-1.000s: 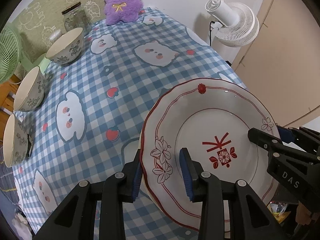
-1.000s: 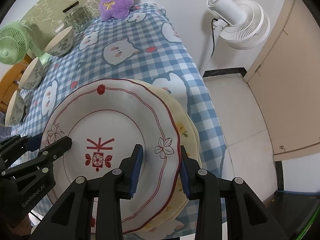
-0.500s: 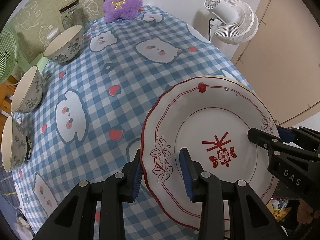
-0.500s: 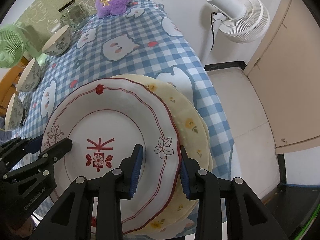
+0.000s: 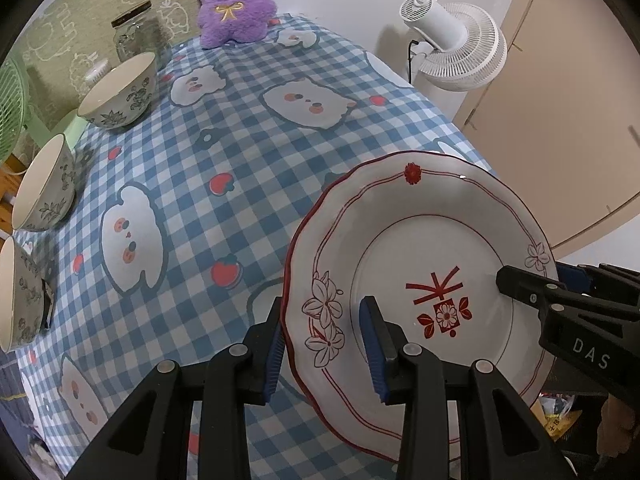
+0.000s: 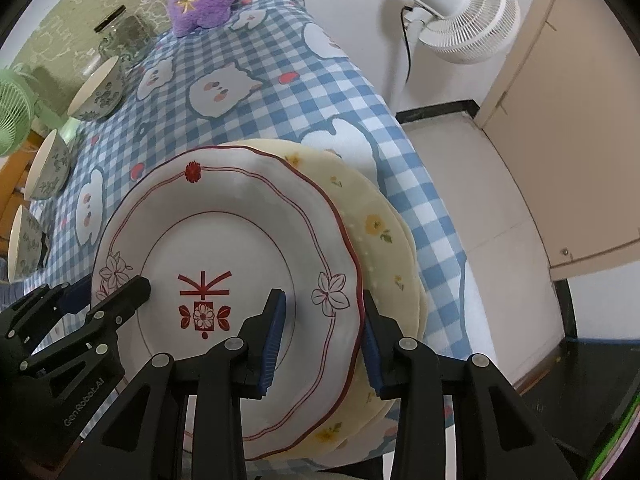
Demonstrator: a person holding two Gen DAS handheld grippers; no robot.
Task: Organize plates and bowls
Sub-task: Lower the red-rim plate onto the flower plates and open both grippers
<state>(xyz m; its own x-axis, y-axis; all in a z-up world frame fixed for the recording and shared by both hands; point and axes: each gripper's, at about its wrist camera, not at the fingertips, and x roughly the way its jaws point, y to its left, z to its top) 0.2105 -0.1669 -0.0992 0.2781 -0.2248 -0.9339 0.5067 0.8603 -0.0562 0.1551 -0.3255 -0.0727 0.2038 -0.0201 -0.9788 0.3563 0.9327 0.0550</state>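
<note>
A white plate with red trim [image 5: 432,240] [image 6: 232,240] is held between both grippers. My left gripper [image 5: 326,340] is shut on its left rim, and my right gripper [image 6: 324,336] is shut on its right rim. The plate is lifted clear of a cream plate with yellow flowers [image 6: 384,236] that lies on the table below it, near the right edge. Three floral bowls [image 5: 120,92] [image 5: 44,184] [image 5: 16,296] stand along the table's left side; they also show in the right wrist view [image 6: 98,90] [image 6: 48,168] [image 6: 24,248].
The table has a blue checked cloth [image 5: 224,152]. A purple plush toy [image 5: 236,0] and a glass jar [image 5: 136,32] stand at the far end. A white fan [image 5: 456,52] stands on the floor to the right, a green fan [image 6: 12,112] to the left.
Both grippers have lifted the red-trimmed plate up off the cream plate, which now shows more beneath it in the right wrist view.
</note>
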